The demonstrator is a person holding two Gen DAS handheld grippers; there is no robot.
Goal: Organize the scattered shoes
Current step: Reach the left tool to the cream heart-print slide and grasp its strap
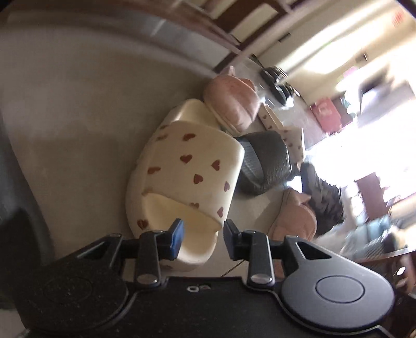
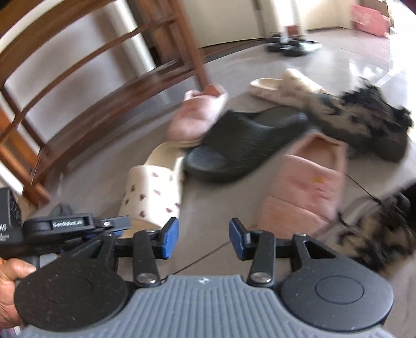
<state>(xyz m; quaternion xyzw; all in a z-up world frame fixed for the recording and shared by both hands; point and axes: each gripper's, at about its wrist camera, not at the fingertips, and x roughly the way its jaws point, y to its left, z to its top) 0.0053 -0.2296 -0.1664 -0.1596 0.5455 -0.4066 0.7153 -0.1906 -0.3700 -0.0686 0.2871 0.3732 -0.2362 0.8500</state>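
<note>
A cream slipper with red hearts [image 1: 182, 179] lies on the tiled floor; my left gripper [image 1: 201, 238] is open with its jaws on either side of the slipper's toe end. The slipper also shows in the right wrist view [image 2: 153, 197]. A black slide [image 2: 241, 140] lies across it, beside a pink plush slipper [image 2: 197, 114]. A second pink slipper [image 2: 304, 192] lies right of centre. My right gripper [image 2: 204, 240] is open and empty above bare floor between the cream and pink slippers. The left gripper [image 2: 78, 223] appears at the lower left of the right wrist view.
A wooden shoe rack [image 2: 85, 78] stands at the left. A second heart slipper [image 2: 286, 85] and furry black-and-tan slippers [image 2: 364, 119] lie further right. Dark shoes [image 2: 291, 46] sit far back. A red box [image 2: 369, 18] is by the far wall.
</note>
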